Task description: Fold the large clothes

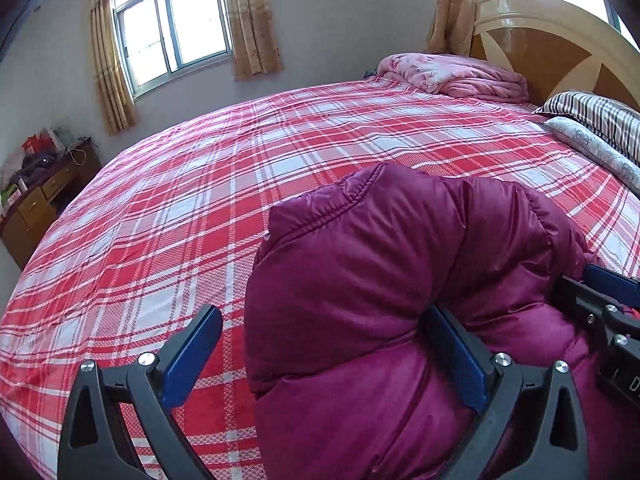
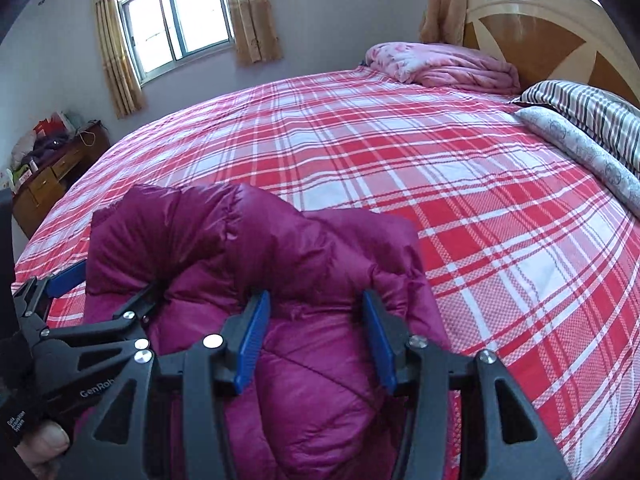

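A puffy magenta down jacket (image 1: 360, 264) lies bunched at the near edge of the bed; it also shows in the right wrist view (image 2: 240, 256). My left gripper (image 1: 320, 332) is open wide, its right finger pressed into the jacket's folds and its left finger over the sheet. My right gripper (image 2: 316, 320) is open, its blue fingers (image 2: 252, 340) straddling a bulge of the jacket without clamping it. Each gripper shows in the other's view, the right one at the right edge (image 1: 600, 296), the left one at the lower left (image 2: 80, 304).
The bed has a red and white plaid sheet (image 1: 200, 208). A folded pink quilt (image 1: 452, 76), a striped pillow (image 1: 600, 120) and a pale patterned pillow (image 1: 592, 152) lie by the wooden headboard (image 1: 552, 32). A cluttered wooden desk (image 1: 40, 196) stands at the left under a curtained window (image 1: 172, 28).
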Motion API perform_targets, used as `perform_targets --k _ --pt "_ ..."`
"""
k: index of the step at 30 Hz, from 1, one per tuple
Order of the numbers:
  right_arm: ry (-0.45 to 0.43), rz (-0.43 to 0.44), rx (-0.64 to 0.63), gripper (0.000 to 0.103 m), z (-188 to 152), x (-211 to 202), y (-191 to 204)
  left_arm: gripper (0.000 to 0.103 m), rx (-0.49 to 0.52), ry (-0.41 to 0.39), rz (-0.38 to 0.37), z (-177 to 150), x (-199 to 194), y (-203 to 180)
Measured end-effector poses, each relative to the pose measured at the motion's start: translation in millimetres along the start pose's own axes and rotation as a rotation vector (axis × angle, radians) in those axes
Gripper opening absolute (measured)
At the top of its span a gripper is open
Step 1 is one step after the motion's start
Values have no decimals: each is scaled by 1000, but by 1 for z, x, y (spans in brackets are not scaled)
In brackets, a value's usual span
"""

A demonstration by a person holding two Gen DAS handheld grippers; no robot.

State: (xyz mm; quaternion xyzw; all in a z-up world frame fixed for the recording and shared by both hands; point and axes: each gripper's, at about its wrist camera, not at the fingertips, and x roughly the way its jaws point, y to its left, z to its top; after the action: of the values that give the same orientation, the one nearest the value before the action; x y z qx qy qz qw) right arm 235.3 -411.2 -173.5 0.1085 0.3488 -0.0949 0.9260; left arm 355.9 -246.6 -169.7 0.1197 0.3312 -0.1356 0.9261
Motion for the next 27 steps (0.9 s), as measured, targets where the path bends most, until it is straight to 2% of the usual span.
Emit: perform_targets --k 27 --pt "84 4 7 52 -6 21 -1 102 13 63 -25 -2 15 -3"
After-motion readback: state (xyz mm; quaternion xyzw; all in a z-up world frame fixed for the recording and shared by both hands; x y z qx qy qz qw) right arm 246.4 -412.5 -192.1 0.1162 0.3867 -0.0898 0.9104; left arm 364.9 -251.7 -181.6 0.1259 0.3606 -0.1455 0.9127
